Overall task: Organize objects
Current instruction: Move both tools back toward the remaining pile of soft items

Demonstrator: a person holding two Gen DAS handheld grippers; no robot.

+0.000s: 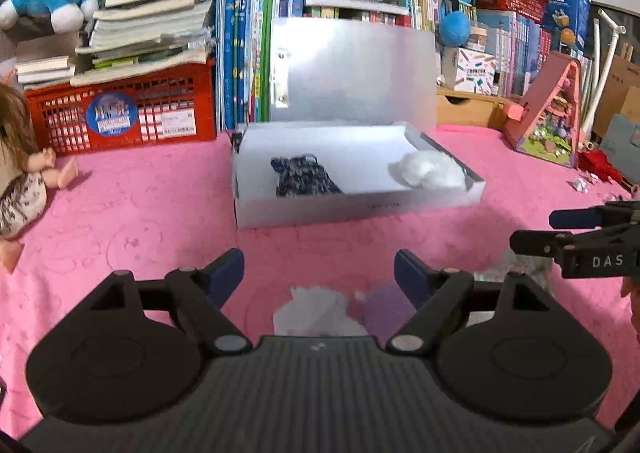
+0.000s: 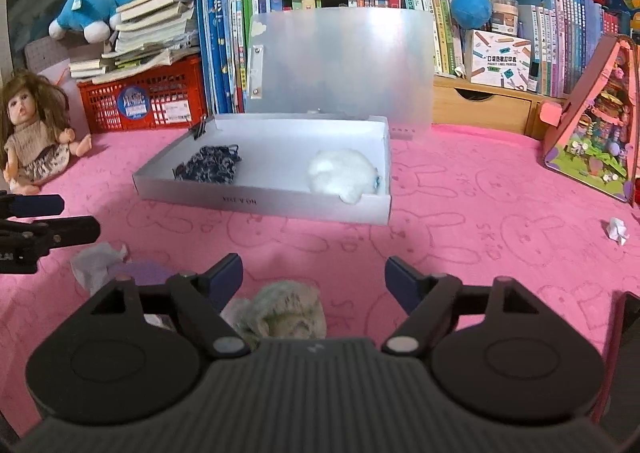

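A shallow white box (image 1: 356,207) (image 2: 260,203) with a raised translucent lid sits on the pink cloth. Inside lie a dark patterned fabric piece (image 1: 304,177) (image 2: 210,165) and a white fluffy item (image 1: 430,169) (image 2: 342,173). My left gripper (image 1: 319,273) is open, above a crumpled white item (image 1: 320,311) and a purple piece (image 1: 382,307); these also show in the right wrist view (image 2: 96,263). My right gripper (image 2: 314,275) is open over a grey-green fuzzy item (image 2: 286,315), and shows at the right edge of the left wrist view (image 1: 532,231).
A doll (image 2: 34,133) sits at the left. A red crate (image 1: 120,113) with stacked books, upright books and plush toys line the back. A pink toy house (image 2: 596,141) stands at right, with a small crumpled paper (image 2: 616,229) near it.
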